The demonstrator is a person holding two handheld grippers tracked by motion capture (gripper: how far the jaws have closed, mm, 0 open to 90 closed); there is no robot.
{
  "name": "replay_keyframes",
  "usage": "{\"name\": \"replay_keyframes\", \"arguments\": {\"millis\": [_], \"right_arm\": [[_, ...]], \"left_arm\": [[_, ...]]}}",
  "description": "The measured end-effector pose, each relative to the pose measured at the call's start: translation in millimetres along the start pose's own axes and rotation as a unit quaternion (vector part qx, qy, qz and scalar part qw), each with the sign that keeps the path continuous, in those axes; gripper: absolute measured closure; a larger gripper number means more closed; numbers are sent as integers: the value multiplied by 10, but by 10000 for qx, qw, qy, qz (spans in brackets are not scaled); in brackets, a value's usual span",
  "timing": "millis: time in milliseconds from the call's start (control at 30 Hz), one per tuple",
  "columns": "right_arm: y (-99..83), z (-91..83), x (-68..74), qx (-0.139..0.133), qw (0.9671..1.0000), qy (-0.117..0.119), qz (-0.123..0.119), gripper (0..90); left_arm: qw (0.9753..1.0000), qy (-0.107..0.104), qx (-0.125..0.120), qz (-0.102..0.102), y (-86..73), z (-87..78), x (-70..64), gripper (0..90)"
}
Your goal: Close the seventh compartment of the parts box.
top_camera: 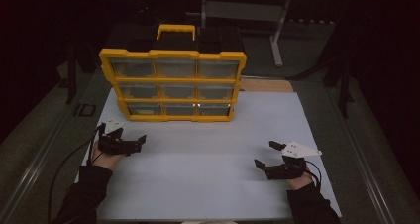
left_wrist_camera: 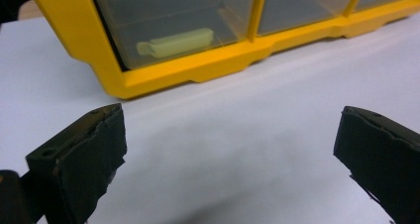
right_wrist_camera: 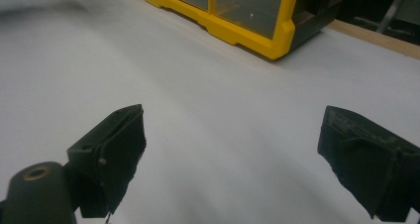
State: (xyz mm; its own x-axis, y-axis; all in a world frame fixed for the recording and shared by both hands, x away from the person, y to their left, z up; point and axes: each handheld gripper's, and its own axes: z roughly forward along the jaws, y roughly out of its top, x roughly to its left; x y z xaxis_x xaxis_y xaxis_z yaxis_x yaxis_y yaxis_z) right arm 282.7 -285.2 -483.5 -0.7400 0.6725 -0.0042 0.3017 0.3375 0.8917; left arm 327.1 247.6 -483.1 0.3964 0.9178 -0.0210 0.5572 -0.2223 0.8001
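Observation:
A yellow organizer case [top_camera: 173, 83] with clear compartment lids and a yellow handle stands upright at the back of the white table [top_camera: 208, 184]. My left gripper [top_camera: 140, 140] rests low at the front left, open, with nothing between its jaws. Ahead of it the case's bottom-left compartment [left_wrist_camera: 163, 26] holds a pale yellow-green piece [left_wrist_camera: 176, 41] behind the clear lid. My right gripper [top_camera: 266, 154] rests at the front right, open and empty, well short of the case's right corner [right_wrist_camera: 277, 35].
A wooden strip [top_camera: 265, 85] lies behind the table's right side. A grey metal stand [top_camera: 277, 30] rises in the dark background. Cables [top_camera: 64, 169] trail from the left gripper off the table's left edge.

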Motion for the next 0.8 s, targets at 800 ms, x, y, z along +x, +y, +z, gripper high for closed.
{"name": "replay_keyframes", "arguments": {"millis": [800], "right_arm": [[5, -13, 0, 9, 10000, -16, -10, 112]], "left_arm": [[9987, -397, -93, 306, -369, -256, -266, 14]]}}
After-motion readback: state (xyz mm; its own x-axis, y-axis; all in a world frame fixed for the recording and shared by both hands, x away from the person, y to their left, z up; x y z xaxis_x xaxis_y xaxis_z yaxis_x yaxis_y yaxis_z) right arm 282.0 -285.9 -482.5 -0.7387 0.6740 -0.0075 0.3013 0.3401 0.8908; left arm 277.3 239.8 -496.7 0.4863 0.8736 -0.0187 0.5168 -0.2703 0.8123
